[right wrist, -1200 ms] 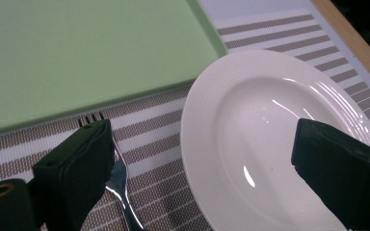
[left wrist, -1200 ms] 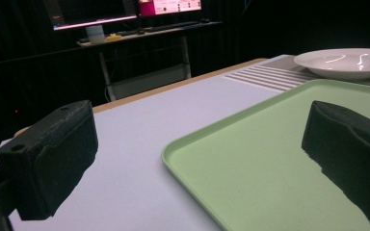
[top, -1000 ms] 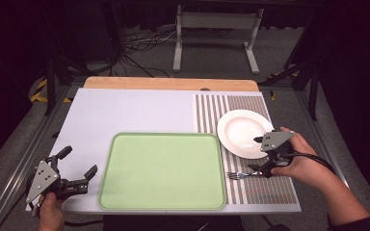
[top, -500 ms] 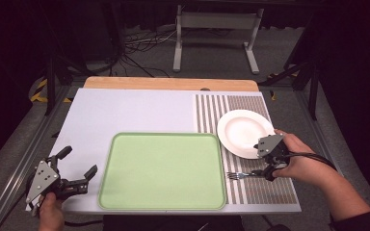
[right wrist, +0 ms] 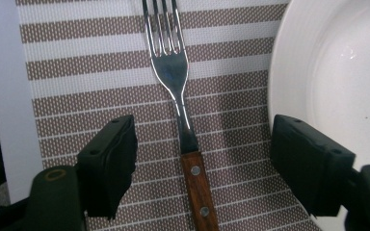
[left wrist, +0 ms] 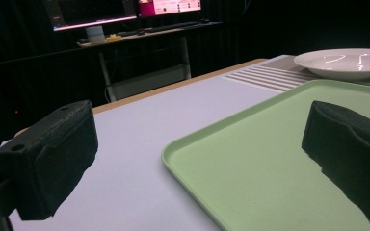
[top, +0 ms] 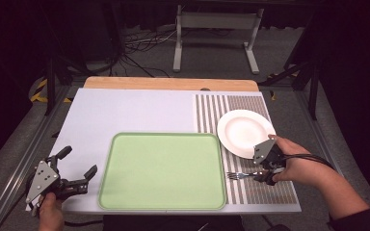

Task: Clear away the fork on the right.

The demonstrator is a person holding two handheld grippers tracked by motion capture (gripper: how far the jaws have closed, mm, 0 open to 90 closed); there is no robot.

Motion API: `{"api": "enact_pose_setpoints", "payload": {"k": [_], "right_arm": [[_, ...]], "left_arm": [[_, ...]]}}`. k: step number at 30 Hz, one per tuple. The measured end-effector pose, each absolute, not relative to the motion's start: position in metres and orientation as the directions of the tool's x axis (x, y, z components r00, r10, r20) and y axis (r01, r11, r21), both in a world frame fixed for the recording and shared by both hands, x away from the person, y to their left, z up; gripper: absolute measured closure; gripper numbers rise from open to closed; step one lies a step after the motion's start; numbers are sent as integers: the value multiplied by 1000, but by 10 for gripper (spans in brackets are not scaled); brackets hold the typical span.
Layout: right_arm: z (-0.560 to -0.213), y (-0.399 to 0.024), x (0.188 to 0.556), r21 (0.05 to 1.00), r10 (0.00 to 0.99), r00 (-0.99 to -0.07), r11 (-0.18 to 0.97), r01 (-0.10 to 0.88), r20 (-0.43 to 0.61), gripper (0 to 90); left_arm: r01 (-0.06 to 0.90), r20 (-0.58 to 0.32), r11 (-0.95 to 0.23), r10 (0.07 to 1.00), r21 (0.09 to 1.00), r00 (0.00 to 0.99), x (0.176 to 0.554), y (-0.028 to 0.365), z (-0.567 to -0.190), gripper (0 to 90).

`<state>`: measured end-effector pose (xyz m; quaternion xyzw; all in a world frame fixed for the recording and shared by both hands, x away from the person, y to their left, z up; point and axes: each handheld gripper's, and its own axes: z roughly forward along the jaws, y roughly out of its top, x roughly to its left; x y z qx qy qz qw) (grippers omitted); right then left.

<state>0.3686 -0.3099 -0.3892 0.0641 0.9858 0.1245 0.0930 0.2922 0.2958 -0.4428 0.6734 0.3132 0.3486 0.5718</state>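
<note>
A metal fork with a wooden handle lies on the striped placemat, just in front of the white plate. My right gripper hovers over the fork's handle with a jaw on each side. Its jaws have just been closing, but the pads stand clear of the fork. At the table's front left corner my left gripper is open and holds nothing, pointing across the green tray.
The green tray lies bare in the front middle of the white table top. A wooden strip runs along the far edge. Beyond the table are a metal stand and cables on the floor.
My right gripper has slid a little from the plate's edge toward the near side, down over the fork's handle. The left gripper has stayed put.
</note>
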Motion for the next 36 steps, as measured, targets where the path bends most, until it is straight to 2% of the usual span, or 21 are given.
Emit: {"api": "enact_pose_setpoints", "payload": {"k": [5,11,20,23,27,36], "right_arm": [[-393,-309,369,207,115,-981,975,82,-154,235],[-400,-304,367,129,95,-989,988,80,-114,254],[-409,-302,370,63,76,-994,995,71,-84,299],[-409,-301,371,59,59,-995,997,54,-84,360],[-408,-301,374,21,52,-996,998,51,-79,527],[-412,-306,381,-13,26,-998,1000,27,-62,719]], "left_arm": [[21,111,-148,822,989,559,292,296,-443,0],[19,112,-147,823,989,557,292,296,-442,0],[19,111,-146,823,989,558,292,296,-443,0],[21,112,-149,822,989,559,292,296,-443,0],[21,112,-150,820,988,561,292,296,-443,0],[20,115,-153,818,988,563,293,295,-443,0]]}}
